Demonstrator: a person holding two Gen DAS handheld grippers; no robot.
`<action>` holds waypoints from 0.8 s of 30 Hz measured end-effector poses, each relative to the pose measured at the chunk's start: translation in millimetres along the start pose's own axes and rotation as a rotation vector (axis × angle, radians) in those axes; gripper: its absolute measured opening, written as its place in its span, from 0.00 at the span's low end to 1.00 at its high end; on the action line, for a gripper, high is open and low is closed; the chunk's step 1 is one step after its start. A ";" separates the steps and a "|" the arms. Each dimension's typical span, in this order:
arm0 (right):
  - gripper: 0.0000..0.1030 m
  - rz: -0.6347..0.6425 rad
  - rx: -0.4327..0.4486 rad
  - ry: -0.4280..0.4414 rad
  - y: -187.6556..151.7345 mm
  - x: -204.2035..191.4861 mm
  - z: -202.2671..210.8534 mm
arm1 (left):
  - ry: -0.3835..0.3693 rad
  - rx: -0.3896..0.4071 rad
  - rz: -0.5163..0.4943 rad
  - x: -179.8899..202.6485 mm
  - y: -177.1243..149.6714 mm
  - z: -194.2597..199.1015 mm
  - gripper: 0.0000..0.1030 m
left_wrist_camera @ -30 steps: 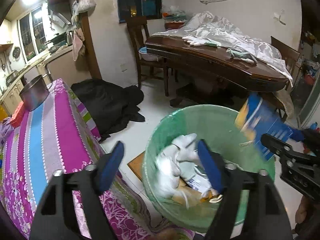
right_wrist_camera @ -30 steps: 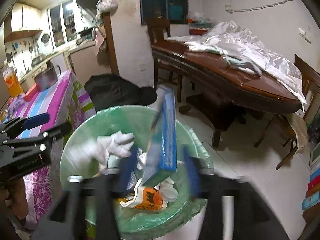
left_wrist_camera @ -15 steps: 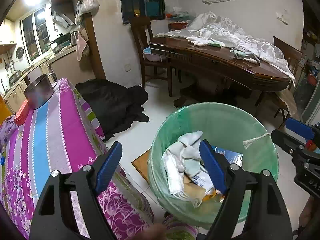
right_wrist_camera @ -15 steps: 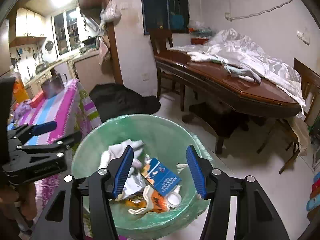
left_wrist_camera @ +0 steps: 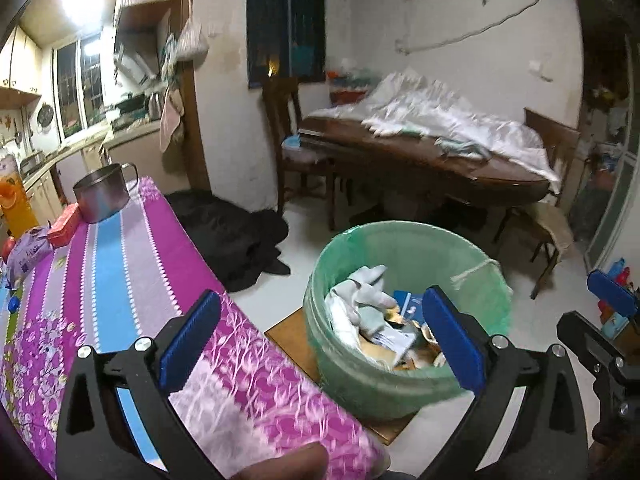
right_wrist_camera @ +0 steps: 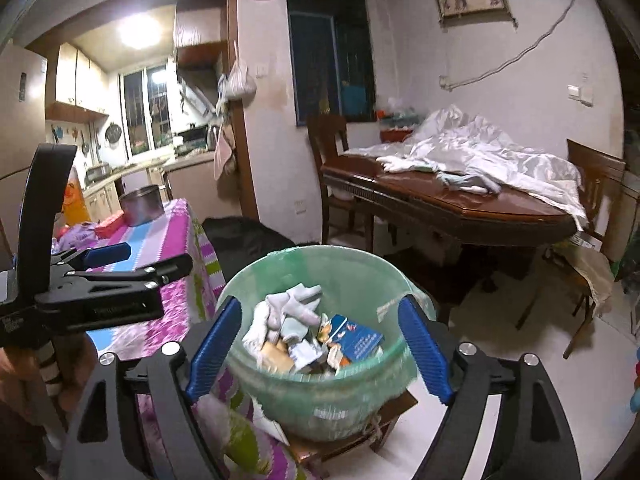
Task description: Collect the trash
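Note:
A bin lined with a green bag (left_wrist_camera: 362,394) (right_wrist_camera: 340,396) stands on the floor beside the table. It holds white cloth (right_wrist_camera: 290,306) (left_wrist_camera: 360,284), a blue box (right_wrist_camera: 356,338) (left_wrist_camera: 406,302) and other scraps. My left gripper (left_wrist_camera: 320,336) hangs over the table corner and the bin's near side, its jaws opening with nothing between them. It also shows at the left of the right wrist view as the left gripper (right_wrist_camera: 156,258). My right gripper (right_wrist_camera: 320,342) is drawn back above the bin, its jaws opening and empty. The right gripper (left_wrist_camera: 592,308) shows at the edge of the left wrist view.
A pink and blue striped tablecloth (left_wrist_camera: 120,272) covers the near table, with a metal pot (left_wrist_camera: 102,196) and small packets at its far end. A dark wooden table (left_wrist_camera: 440,168) with white sheets, chairs, a black heap (left_wrist_camera: 236,240) on the floor and a board (left_wrist_camera: 288,332) under the bin.
The blue box left my right gripper and fell into the bin. Both grippers drew back from the bin and rose a little, and their jaws spread wider.

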State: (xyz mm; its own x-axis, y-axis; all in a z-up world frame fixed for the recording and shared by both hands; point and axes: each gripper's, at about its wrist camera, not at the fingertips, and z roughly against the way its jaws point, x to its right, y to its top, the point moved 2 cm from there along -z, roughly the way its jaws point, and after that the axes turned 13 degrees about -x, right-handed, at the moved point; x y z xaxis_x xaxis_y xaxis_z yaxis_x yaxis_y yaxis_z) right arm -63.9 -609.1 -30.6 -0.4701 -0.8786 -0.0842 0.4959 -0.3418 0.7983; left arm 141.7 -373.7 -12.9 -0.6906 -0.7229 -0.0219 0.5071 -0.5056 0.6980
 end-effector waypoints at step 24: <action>0.91 -0.037 0.190 -0.098 -127.8 -18.5 144.5 | -0.042 0.151 -0.128 19.0 -124.9 112.6 0.94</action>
State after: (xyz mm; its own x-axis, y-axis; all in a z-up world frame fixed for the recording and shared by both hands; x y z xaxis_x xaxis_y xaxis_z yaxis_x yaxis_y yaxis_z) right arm -224.0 -501.0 -44.9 -0.5592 -0.8265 -0.0648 0.3344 -0.2964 0.8946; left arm 7.1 -271.3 -19.8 -0.7671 -0.6352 -0.0894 0.3331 -0.5135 0.7908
